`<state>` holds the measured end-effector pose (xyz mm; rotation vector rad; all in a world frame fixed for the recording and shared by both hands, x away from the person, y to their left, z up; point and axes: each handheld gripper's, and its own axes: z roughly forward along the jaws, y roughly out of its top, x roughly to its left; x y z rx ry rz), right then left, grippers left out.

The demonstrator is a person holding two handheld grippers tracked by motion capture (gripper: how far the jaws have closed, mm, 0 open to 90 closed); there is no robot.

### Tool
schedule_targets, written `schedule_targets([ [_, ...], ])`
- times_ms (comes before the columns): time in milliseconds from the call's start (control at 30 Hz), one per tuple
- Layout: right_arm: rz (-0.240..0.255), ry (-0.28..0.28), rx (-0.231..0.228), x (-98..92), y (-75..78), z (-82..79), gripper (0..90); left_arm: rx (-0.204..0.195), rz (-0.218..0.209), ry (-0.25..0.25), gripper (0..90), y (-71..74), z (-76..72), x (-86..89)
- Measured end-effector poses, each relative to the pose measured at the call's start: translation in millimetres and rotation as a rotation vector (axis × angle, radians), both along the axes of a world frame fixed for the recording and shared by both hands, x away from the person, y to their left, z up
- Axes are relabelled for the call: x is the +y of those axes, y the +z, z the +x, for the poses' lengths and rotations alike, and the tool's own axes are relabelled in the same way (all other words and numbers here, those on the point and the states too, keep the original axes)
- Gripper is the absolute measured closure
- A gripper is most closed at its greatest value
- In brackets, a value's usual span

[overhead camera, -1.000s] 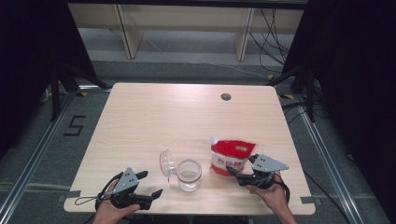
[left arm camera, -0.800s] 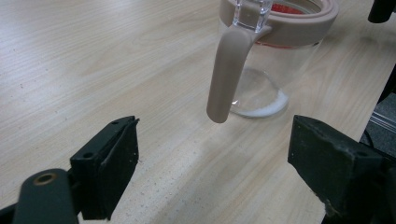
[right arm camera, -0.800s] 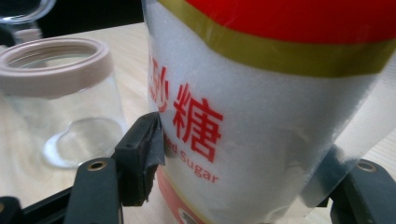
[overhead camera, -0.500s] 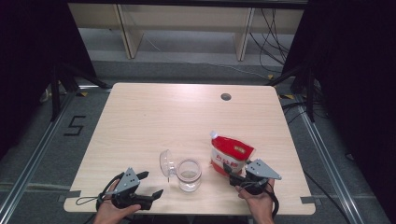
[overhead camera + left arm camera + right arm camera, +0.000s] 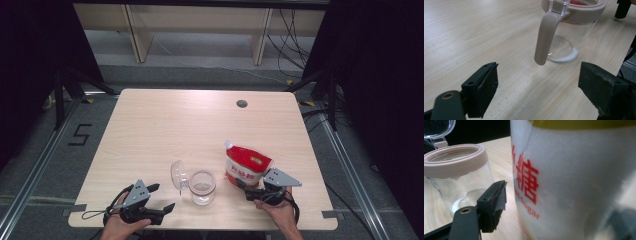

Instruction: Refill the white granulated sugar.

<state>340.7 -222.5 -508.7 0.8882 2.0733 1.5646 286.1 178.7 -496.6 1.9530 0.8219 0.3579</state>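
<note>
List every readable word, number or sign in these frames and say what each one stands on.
"5": marked in black on the floor left of the table.
"糖": large red character on the sugar bag, right gripper view.
"Sugar": small red print under that character; the letters before it are cut off by the jaw.
Label on the bag's red front, high view: too small to read.

**Table and what rests on it**

Pale wood-grain table (image 5: 165,130), rounded corners, middle of the frame. Small dark round hole (image 5: 242,104) near its far edge, right of centre. Clear glass jar (image 5: 202,187) with a beige rim stands at lower centre, its clear lid (image 5: 177,174) hinged open to the left. Red-and-white sugar pouch (image 5: 246,164) stands just right of the jar, apart from it.
</note>
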Motion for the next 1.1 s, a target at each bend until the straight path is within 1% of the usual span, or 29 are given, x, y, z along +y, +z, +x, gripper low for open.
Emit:
schedule_targets([
  [33,-0.009,-0.008,-0.023,-0.1,-0.5,1.4,28.1,0.000,-0.003,-0.002,16.0,-0.1,-0.1,-0.3],
  [67,-0.002,0.017,0.000,0.1,-0.4,1.8,28.0,-0.001,0.000,-0.003,16.0,-0.1,0.0,-0.1],
  [100,-0.013,0.023,-0.027,-0.3,-0.5,3.7,27.9,0.000,0.001,-0.003,16.0,-0.2,0.0,-0.1],
  [133,0.002,0.013,-0.038,0.8,-1.0,3.7,28.0,-0.001,0.002,-0.005,16.0,-0.2,0.1,-0.1],
  [167,-0.001,0.012,-0.041,0.6,-1.2,4.3,28.6,-0.002,0.004,-0.006,16.0,-0.2,0.2,-0.1],
  [200,-0.017,0.018,-0.077,-0.3,-1.7,7.5,29.7,-0.009,0.010,-0.014,16.0,0.1,0.7,0.3],
  [233,-0.009,0.029,-0.056,0.4,-2.6,7.7,29.6,-0.011,0.013,-0.018,16.0,0.2,1.0,0.6],
  [267,-0.017,0.024,-0.054,0.2,-2.8,7.8,28.4,-0.009,0.011,-0.017,16.0,0.2,0.9,0.5],
  [367,-0.006,0.020,-0.076,0.7,-3.4,8.7,26.1,-0.008,0.010,-0.018,16.0,0.1,0.9,0.4],
  [400,0.001,0.018,-0.080,1.1,-3.7,9.0,24.3,0.012,-0.022,0.005,16.0,-1.0,-0.7,-2.0],
  [433,0.014,0.006,-0.089,2.1,-4.7,9.5,23.6,0.010,-0.013,0.000,16.0,-0.7,-0.6,-1.3],
  [467,-0.004,0.022,-0.074,0.5,-3.7,9.1,23.0,0.009,-0.013,0.000,16.0,-0.5,-0.7,-1.3],
  [500,-0.001,0.012,-0.079,1.1,-4.1,9.2,21.5,0.007,-0.004,-0.001,16.0,-0.3,-0.5,-0.7],
  [533,-0.005,0.010,-0.087,0.8,-4.1,9.9,18.9,0.004,0.016,-0.005,16.0,0.1,0.1,0.3],
  [567,0.005,0.025,-0.098,0.9,-5.0,11.1,17.8,0.005,0.010,-0.006,16.0,0.1,-0.2,0.2],
  [600,0.005,0.018,-0.098,1.3,-5.5,11.6,18.7,0.006,-0.010,-0.003,16.0,-0.3,-0.7,-1.2],
  [667,0.009,0.019,-0.086,1.3,-5.2,10.8,20.2,0.007,-0.011,-0.004,16.0,-0.6,-0.7,-1.6],
  [700,0.015,0.014,-0.091,1.6,-5.4,10.9,20.6,0.006,-0.011,-0.004,16.0,-0.6,-0.6,-1.7],
  [733,0.017,0.013,-0.111,1.4,-5.9,12.5,20.9,0.006,-0.011,-0.005,16.0,-0.6,-0.5,-1.7],
  [767,0.045,0.016,-0.102,3.3,-6.9,12.1,21.2,0.011,-0.016,-0.001,16.0,-0.9,-0.6,-2.0],
  [800,0.030,0.024,-0.101,2.8,-7.2,13.4,21.9,0.005,-0.009,-0.005,16.0,-0.8,-0.3,-1.6],
  [833,0.027,0.019,-0.118,2.4,-7.3,14.3,22.4,0.005,-0.010,-0.004,16.0,-0.9,-0.4,-1.7],
  [867,0.026,0.032,-0.125,2.5,-7.9,16.1,22.9,0.007,-0.011,-0.004,16.0,-0.9,-0.6,-1.8],
  [900,0.035,0.032,-0.117,2.5,-7.9,15.7,23.5,0.007,-0.007,-0.003,16.0,-1.0,-0.6,-1.6],
  [933,0.013,0.026,-0.133,1.8,-8.0,17.0,23.9,0.007,-0.007,-0.002,16.0,-1.0,-0.6,-1.7],
  [967,0.027,0.017,-0.146,2.5,-9.3,18.1,24.4,0.003,-0.003,-0.006,16.0,-0.9,-0.3,-1.4],
  [1033,0.031,0.036,-0.153,2.9,-9.2,19.4,25.4,0.006,-0.014,-0.004,16.0,-1.4,-0.3,-2.0],
  [1067,0.036,0.051,-0.126,2.9,-9.0,19.0,25.9,0.007,-0.011,-0.004,16.0,-1.1,-0.4,-1.8],
  [1100,0.038,0.035,-0.108,2.9,-9.1,17.7,26.0,0.006,-0.012,-0.003,16.0,-1.1,-0.5,-1.8],
])
